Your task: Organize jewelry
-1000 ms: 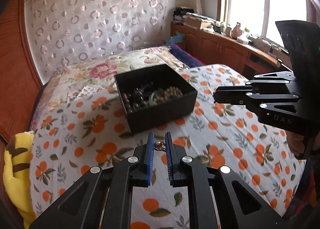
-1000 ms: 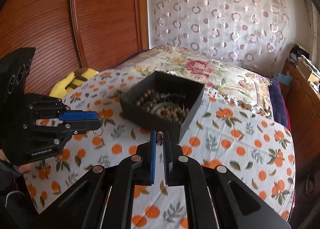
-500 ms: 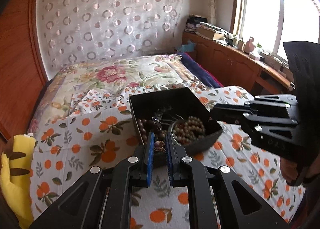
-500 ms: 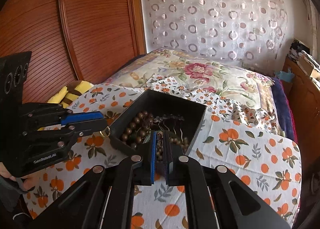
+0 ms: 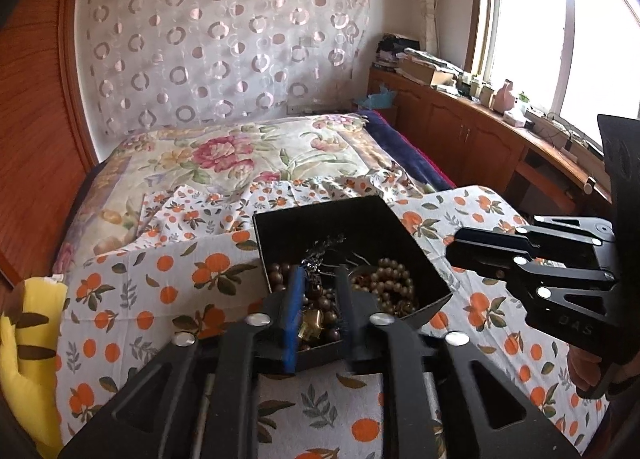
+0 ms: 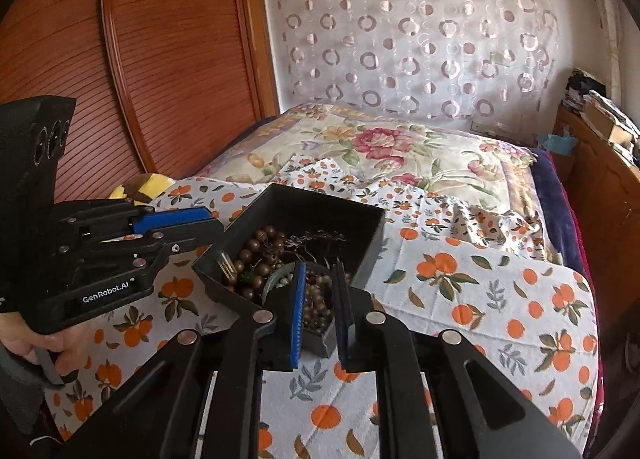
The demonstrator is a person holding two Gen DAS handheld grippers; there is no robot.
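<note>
From my left wrist view, the left gripper [image 5: 318, 299] hangs parted over the black jewelry box [image 5: 432, 291] on the orange-print cloth [image 5: 160, 299], holding nothing. From my right wrist view, the right gripper [image 6: 320, 299] is likewise parted over the beads [image 6: 256, 255].

A bed [image 5: 224, 163] is what everything's carried on here. Its far half is covered by a floral quilt [image 6: 384, 147], and an orange-print sheet [image 5: 152, 291] is spread over the near part, a bit bunched up where the two meet. A black box [image 5: 360, 219] full of beaded jewelry is set right on that sheet, roughly mid-bed. A yellow plush thing [image 5: 28, 343] is tucked at the left edge, and a dark blue blanket [image 6: 560, 195] can be seen along the right side.
</note>
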